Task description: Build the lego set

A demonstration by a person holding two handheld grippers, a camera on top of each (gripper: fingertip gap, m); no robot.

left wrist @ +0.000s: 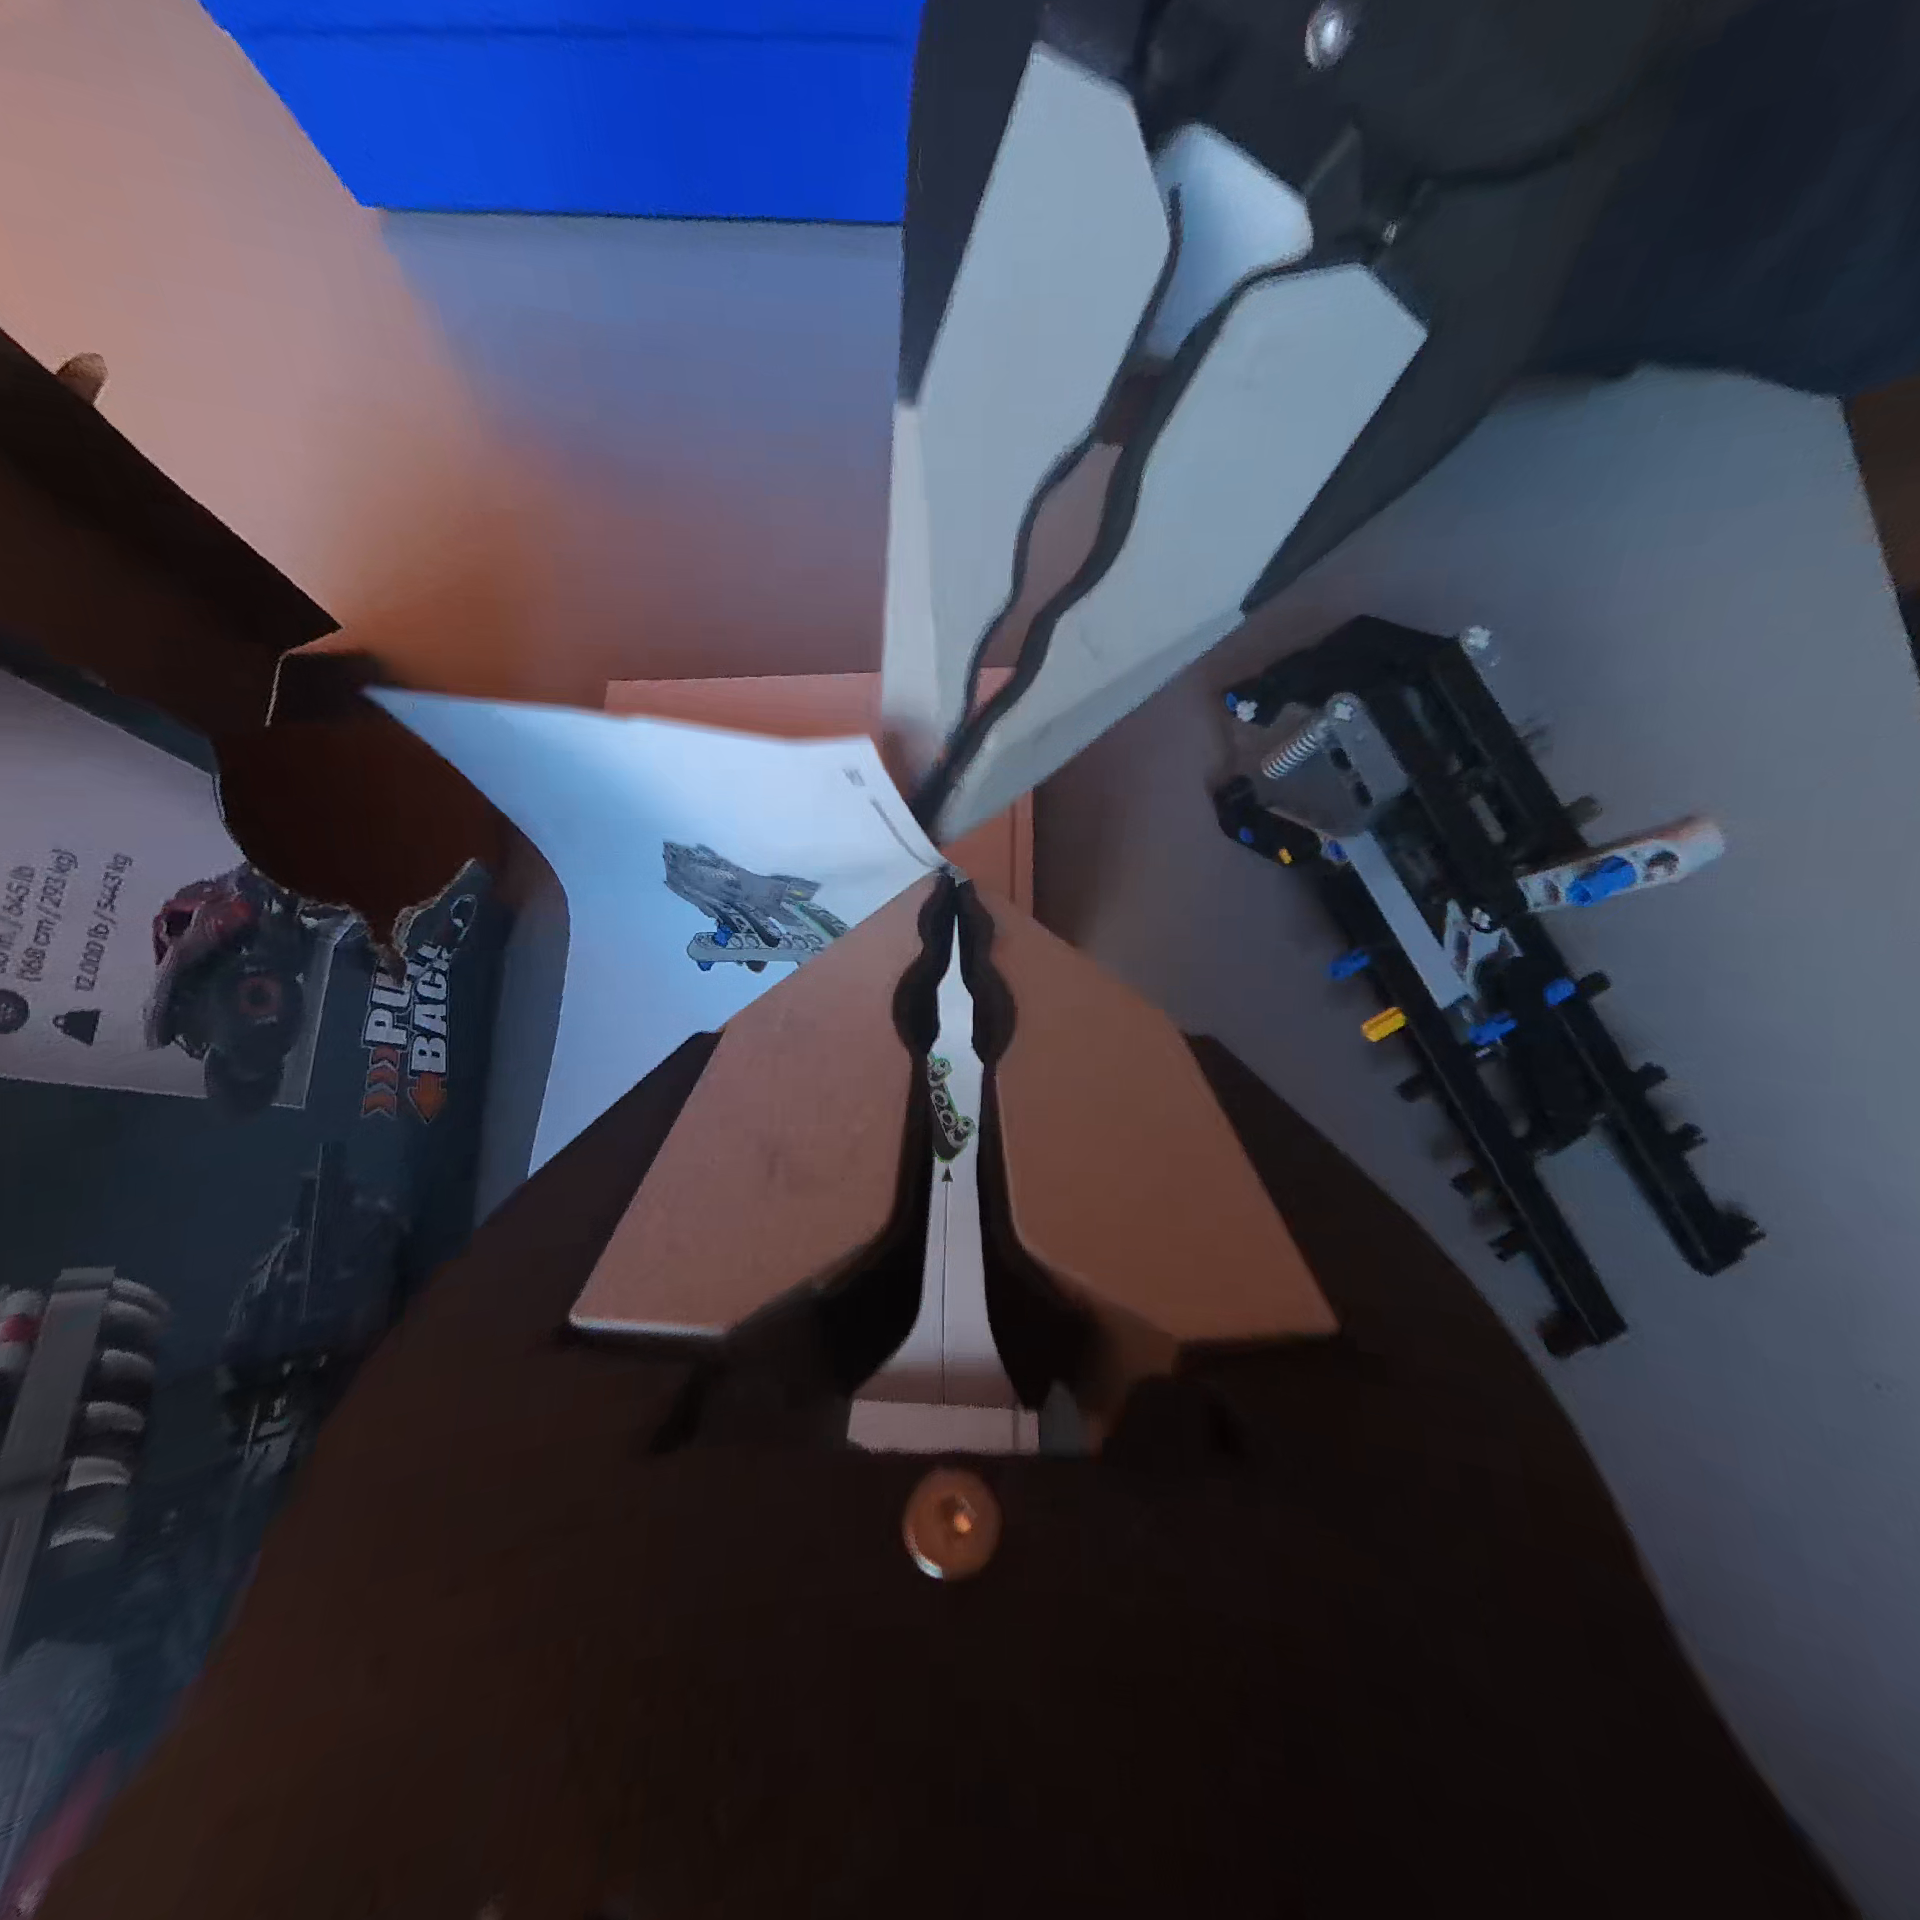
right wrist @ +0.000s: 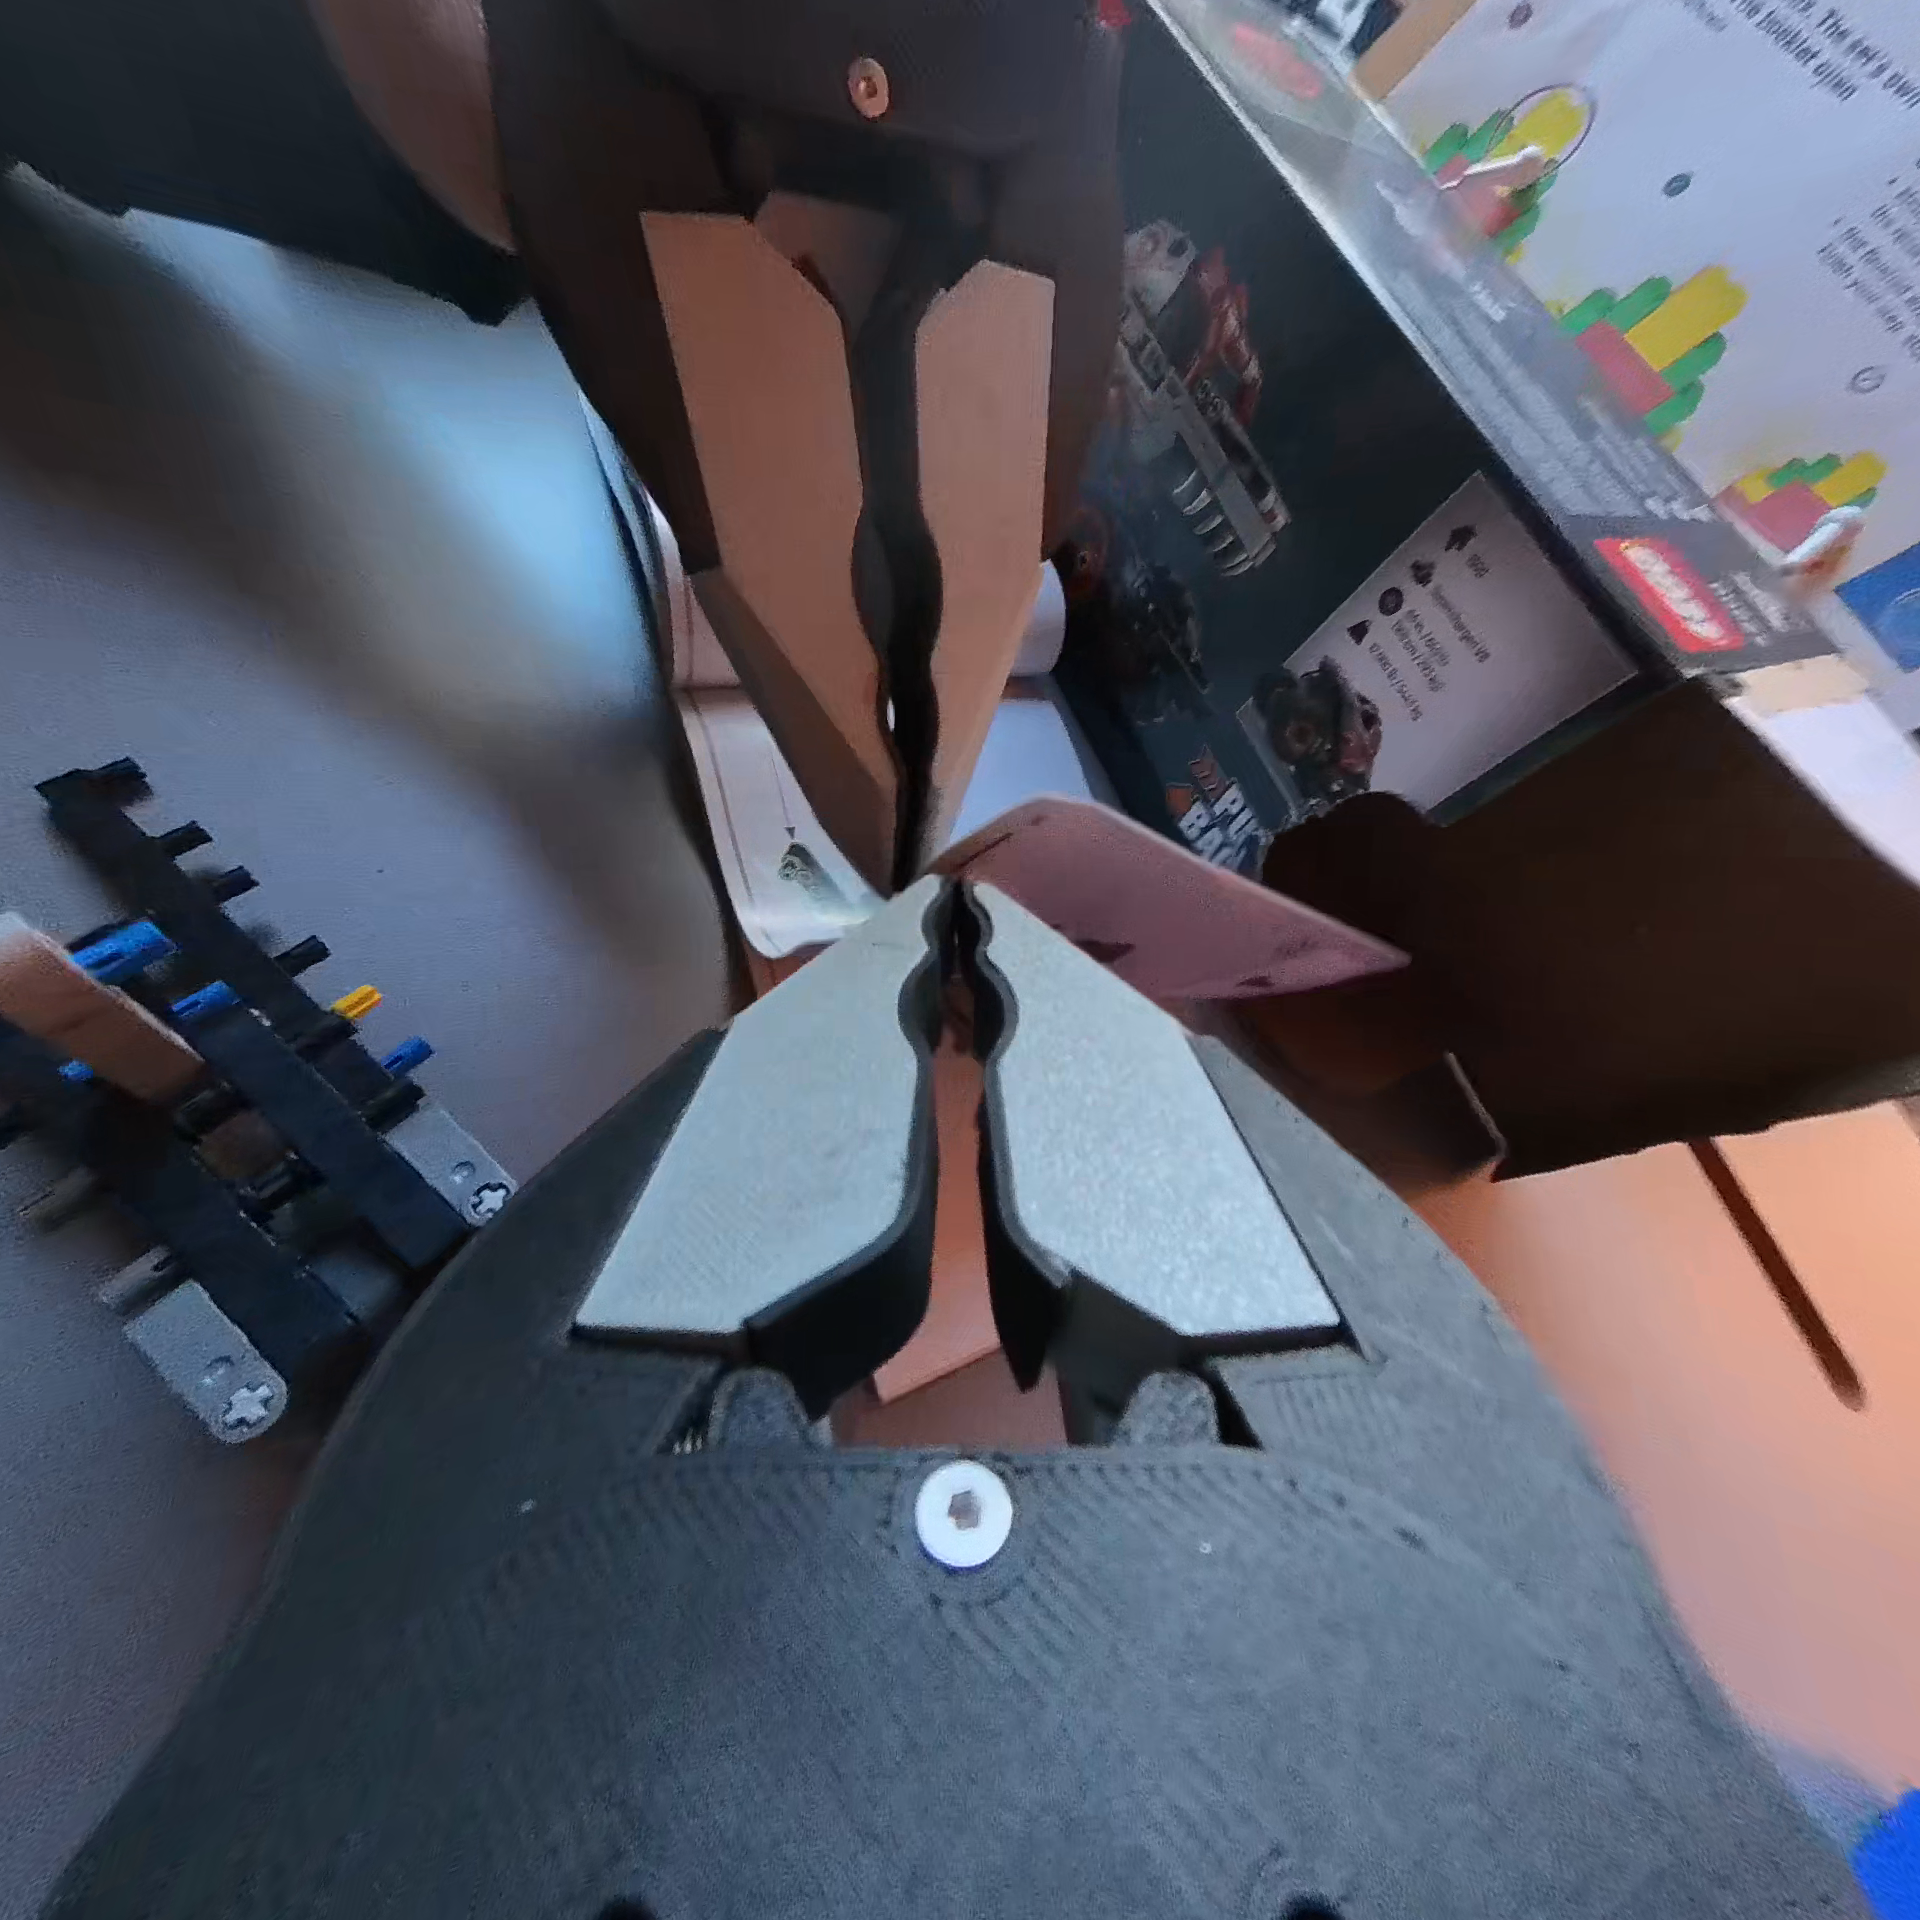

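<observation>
My left gripper and my right gripper meet tip to tip over the open instruction booklet. Both have their jaws closed at one corner of a lifted booklet page, which curls up away from them. The right gripper enters the left wrist view from the upper right. The left gripper hangs down from the top of the right wrist view. The part-built black lego frame, with grey beams and blue and yellow pins, lies flat on the grey table. It also shows in the right wrist view.
The dark set box lies to the left of the booklet, with a torn brown flap hanging over it. In the right wrist view the box and flap are to the right. A blue surface lies beyond the table. Both grippers' tips are close together, under 4 cm apart.
</observation>
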